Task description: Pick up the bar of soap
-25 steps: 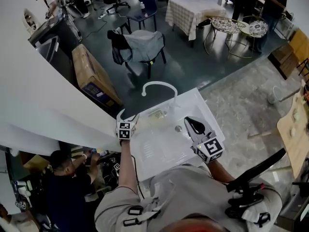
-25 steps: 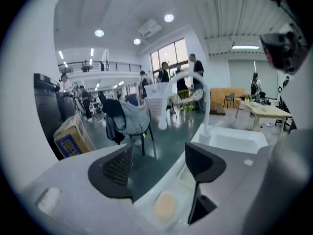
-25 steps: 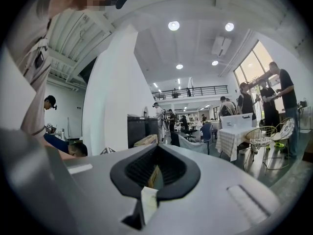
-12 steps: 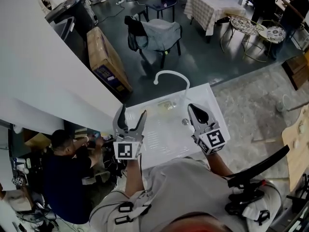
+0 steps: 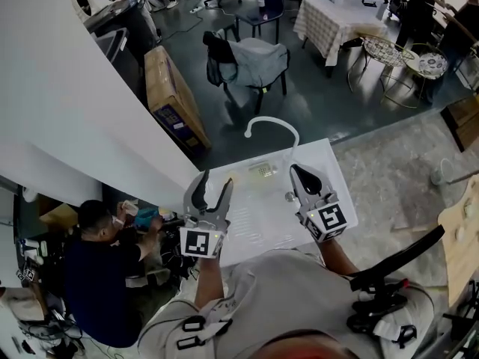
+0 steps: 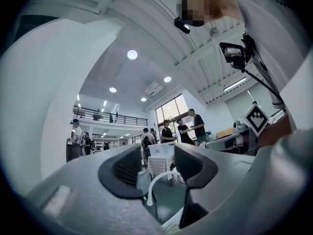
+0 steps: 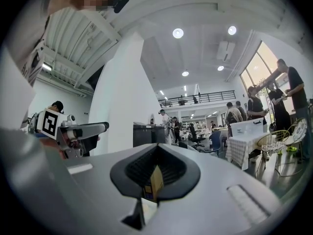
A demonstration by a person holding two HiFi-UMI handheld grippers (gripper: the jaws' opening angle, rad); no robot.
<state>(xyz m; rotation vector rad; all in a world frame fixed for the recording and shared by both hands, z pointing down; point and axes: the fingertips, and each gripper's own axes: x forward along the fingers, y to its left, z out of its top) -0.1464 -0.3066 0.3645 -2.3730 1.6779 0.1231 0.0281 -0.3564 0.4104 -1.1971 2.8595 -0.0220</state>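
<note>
Left hand-held gripper [image 5: 215, 182] empty, jaws half-wide and just closing, above the white surface's [image 5: 258, 217] left edge, pale bar of soap [image 5: 233, 176] just ahead, right hand-held gripper [image 5: 298, 172] narrow, clear surface between.

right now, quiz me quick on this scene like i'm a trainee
1. True or false: the left hand-held gripper holds something.
2. Whose jaws are together: A left hand-held gripper, B right hand-held gripper?
3. What white curved thing rises behind the sink?
Key: 1 false, its jaws are apart, though they have just been closing, with nothing between them. 2 B. 3 the tap.
</note>
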